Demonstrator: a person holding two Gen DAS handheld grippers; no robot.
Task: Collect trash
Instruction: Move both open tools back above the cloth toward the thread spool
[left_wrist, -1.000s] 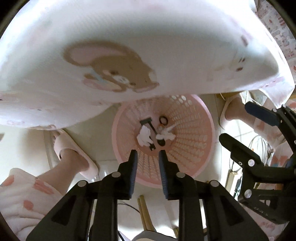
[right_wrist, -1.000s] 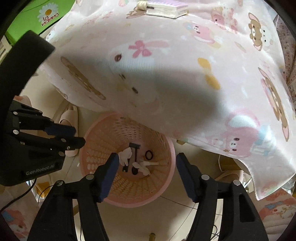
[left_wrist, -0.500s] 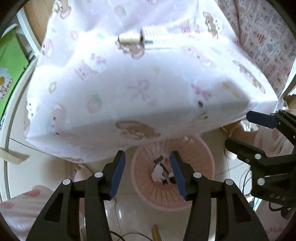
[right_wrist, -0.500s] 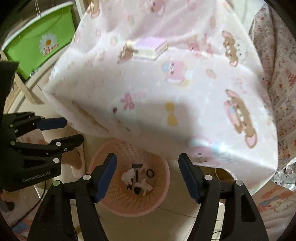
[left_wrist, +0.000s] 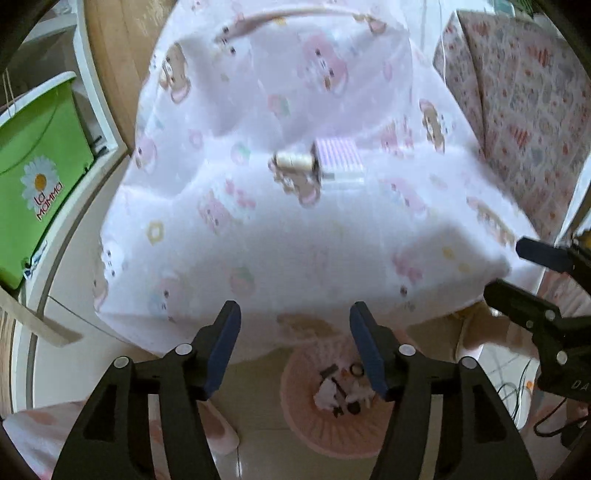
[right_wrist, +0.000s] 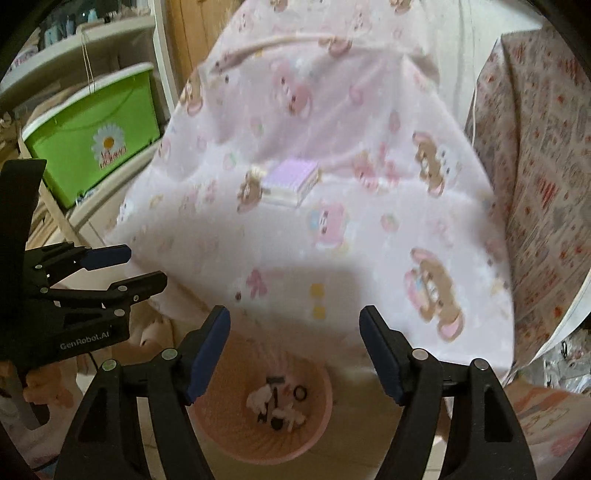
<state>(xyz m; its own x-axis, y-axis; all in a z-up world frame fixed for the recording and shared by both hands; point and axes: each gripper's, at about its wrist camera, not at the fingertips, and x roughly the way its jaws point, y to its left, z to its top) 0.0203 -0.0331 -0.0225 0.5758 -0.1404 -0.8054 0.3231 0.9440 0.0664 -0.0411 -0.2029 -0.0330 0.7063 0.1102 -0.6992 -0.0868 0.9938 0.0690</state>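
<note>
A pink perforated trash basket (left_wrist: 306, 435) (right_wrist: 317, 424) stands on the floor below the table's front edge. It holds white crumpled scraps and small black pieces (left_wrist: 341, 393) (right_wrist: 277, 404). My left gripper (left_wrist: 295, 349) is open and empty, high above the basket. My right gripper (right_wrist: 295, 350) is open and empty too, above the basket's right side. Each gripper shows in the other's view: the right one (left_wrist: 528, 273), the left one (right_wrist: 118, 269). On the table's pink cartoon cloth (left_wrist: 295, 229) (right_wrist: 332, 240) lie a small purple book (left_wrist: 338, 162) (right_wrist: 290, 182) and a pale spool (left_wrist: 293, 161) beside it.
A green storage box (left_wrist: 33, 177) (right_wrist: 92, 136) sits on a white shelf at the left. A patterned cushion (left_wrist: 532, 118) (right_wrist: 546, 177) is at the right. The person's slippered feet (left_wrist: 218, 432) stand beside the basket. Cables lie on the floor at the right (left_wrist: 517, 391).
Both grippers have risen and tilted up, away from the basket toward the tabletop. The left jaws went from nearly shut to wide open. The book and spool have come into full view.
</note>
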